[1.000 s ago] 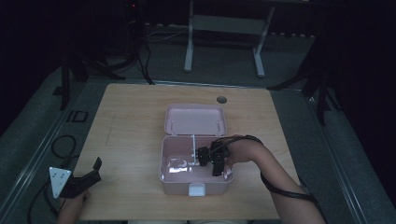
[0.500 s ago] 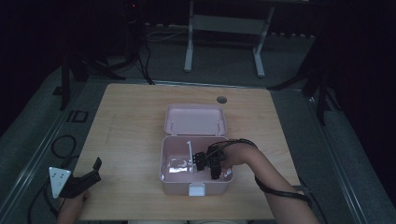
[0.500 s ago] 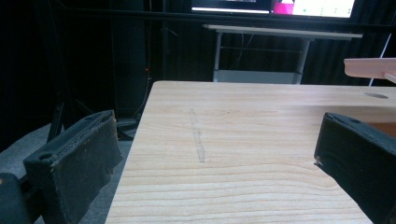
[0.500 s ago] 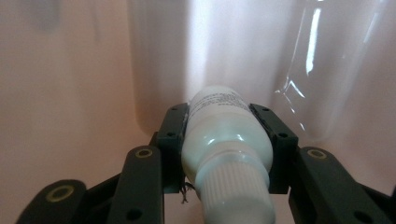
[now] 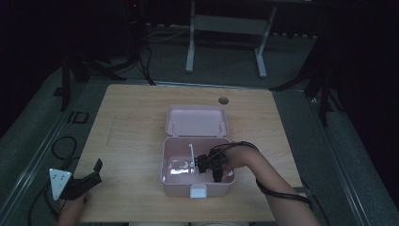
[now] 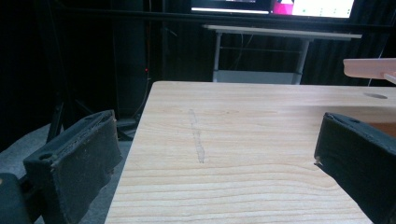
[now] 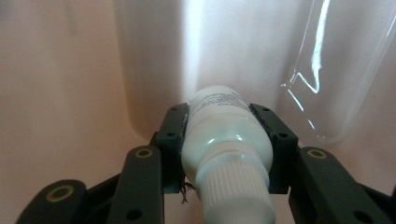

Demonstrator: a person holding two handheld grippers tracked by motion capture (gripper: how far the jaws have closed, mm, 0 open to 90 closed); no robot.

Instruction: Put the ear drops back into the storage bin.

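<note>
An open pink box (image 5: 169,160) sits on the wooden table (image 5: 131,127), its lid (image 5: 196,121) folded back behind it. My right gripper (image 5: 200,164) reaches into the box from the right and is shut on a small white bottle (image 7: 224,135) with a ribbed cap. The bottle lies lengthwise between the jaws, close to the box's inner wall (image 7: 70,70). A clear plastic piece (image 7: 345,70) lies to its right in the box. My left gripper (image 5: 91,173) rests at the table's front left corner, jaws wide apart with nothing between them.
A white latch (image 5: 197,191) is on the box's front. A round hole (image 5: 223,100) sits near the table's far edge. A metal stand (image 5: 226,28) and cables are on the floor beyond. Bare wood (image 6: 243,140) stretches ahead of the left gripper.
My right gripper has sunk deeper into the box and shifted toward the front. The left gripper has stayed put.
</note>
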